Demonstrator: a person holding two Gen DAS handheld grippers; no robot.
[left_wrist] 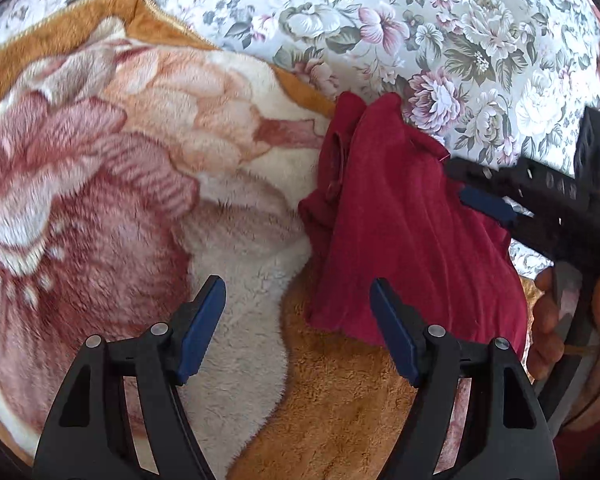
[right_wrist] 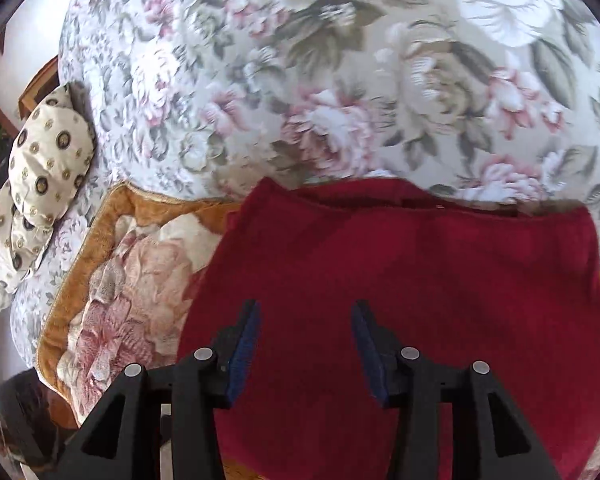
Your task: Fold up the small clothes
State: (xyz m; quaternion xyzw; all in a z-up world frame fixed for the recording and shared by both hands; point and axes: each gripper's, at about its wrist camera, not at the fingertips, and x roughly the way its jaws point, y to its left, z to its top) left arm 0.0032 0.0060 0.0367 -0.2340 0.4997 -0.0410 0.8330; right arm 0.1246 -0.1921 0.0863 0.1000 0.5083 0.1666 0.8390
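A small dark red garment [left_wrist: 403, 224] lies folded on a plush floral blanket [left_wrist: 112, 184]. It fills the lower middle of the right wrist view [right_wrist: 399, 280]. My left gripper [left_wrist: 296, 312] is open and empty, hovering over the blanket just left of the garment's near edge. My right gripper [right_wrist: 303, 332] is open above the garment's middle, holding nothing. It also shows in the left wrist view [left_wrist: 471, 188] at the garment's right side, held by a hand.
A floral bedsheet [left_wrist: 419, 20] covers the bed beyond the blanket. Patterned cream pillows [right_wrist: 40, 192] lie at the far left of the right wrist view. The blanket's orange border [right_wrist: 80, 272] runs beside the garment.
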